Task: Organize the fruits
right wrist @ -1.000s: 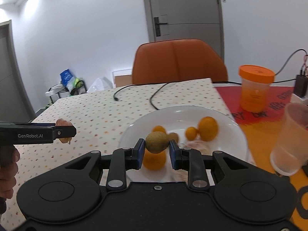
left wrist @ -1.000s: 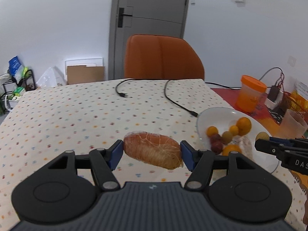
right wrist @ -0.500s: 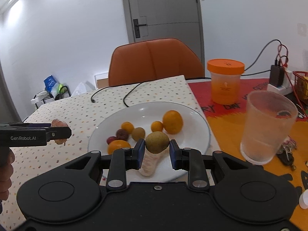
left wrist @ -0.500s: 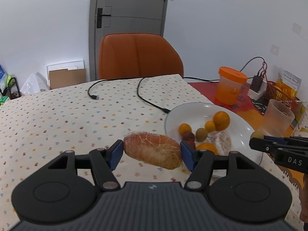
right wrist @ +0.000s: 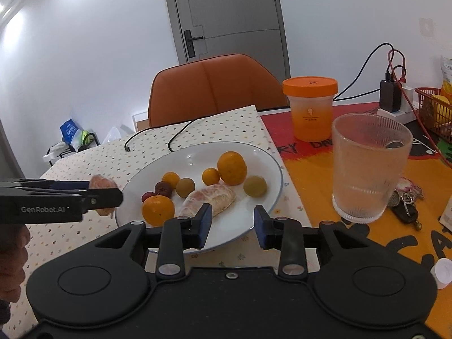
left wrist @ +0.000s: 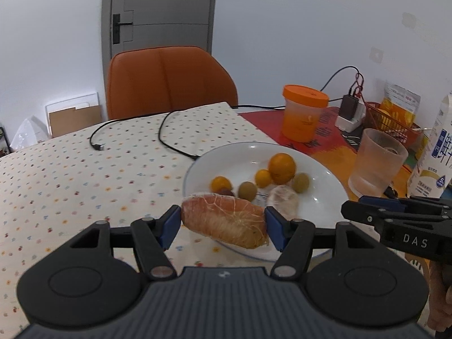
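Writing on left gripper: "GenRobot.AI" in pale letters along its side, read from the right wrist view.
Writing on right gripper: "D A S" in pale letters along its side, read from the left wrist view.
Other writing: the red and orange mat point(right wrist: 367, 243) carries large black letters, only partly readable; the milk carton point(left wrist: 436, 152) at 3 o'clock in the left view has blue print too small to read; the orange-lidded jar point(right wrist: 310, 107) has a small pale logo I cannot make out.
Left gripper point(left wrist: 223, 226): blue pads pressed on both ends of a peeled grapefruit segment point(left wrist: 224, 223), held in the air over the plate's 7 o'clock rim.
Right gripper point(right wrist: 232, 223): jaws have just been opening and now stand apart with nothing between the pads; it hangs over the plate's 6 o'clock edge.
Plate point(right wrist: 254, 212): white, on the dotted tablecloth point(left wrist: 70, 169), holding the fruit.
Released fruit: a greenish-brown kiwi point(right wrist: 255, 186) lies on the plate at about 3 o'clock, just beside the big orange point(right wrist: 231, 168).
Other fruit on plate: a second grapefruit segment point(right wrist: 210, 199) near the centre, small oranges, another greenish fruit and dark red ones toward 9 o'clock.
Glass point(right wrist: 367, 169): ribbed, clear, on the mat at the plate's 3 o'clock.
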The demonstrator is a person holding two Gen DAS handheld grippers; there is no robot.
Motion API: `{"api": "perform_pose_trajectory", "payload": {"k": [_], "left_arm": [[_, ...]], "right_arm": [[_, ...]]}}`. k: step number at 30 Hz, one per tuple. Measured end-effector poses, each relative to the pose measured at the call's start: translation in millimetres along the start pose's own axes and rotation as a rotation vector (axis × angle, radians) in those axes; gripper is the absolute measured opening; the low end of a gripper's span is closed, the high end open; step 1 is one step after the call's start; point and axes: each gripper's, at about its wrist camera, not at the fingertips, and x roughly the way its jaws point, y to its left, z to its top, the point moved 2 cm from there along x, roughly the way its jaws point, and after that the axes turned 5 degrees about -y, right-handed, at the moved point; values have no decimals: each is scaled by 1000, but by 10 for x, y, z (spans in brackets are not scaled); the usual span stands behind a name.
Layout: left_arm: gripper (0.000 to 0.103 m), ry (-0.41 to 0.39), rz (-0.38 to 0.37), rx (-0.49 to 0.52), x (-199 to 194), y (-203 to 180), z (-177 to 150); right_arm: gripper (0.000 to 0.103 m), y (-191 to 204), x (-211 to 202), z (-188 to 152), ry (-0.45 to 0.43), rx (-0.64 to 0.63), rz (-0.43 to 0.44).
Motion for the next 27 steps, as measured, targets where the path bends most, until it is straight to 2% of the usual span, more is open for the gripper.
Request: {"api": "perform_pose_trajectory", "payload": {"k": [7,11,17,27], "left_arm": [[63,7,-25,20,47,-192,34],[67,7,-38,25,43,-228,31],[76,9,5,13,-16,-93,4],[79,17,90,-25,-188,171,-103]], "right_arm": [[36,-61,-75,9,-16,15,13],[40,-70,-94,9,-24,18,20],[40,-44,-91,-11,-19,14,35],[47,114,-50,-30,-12,4,75]]}}
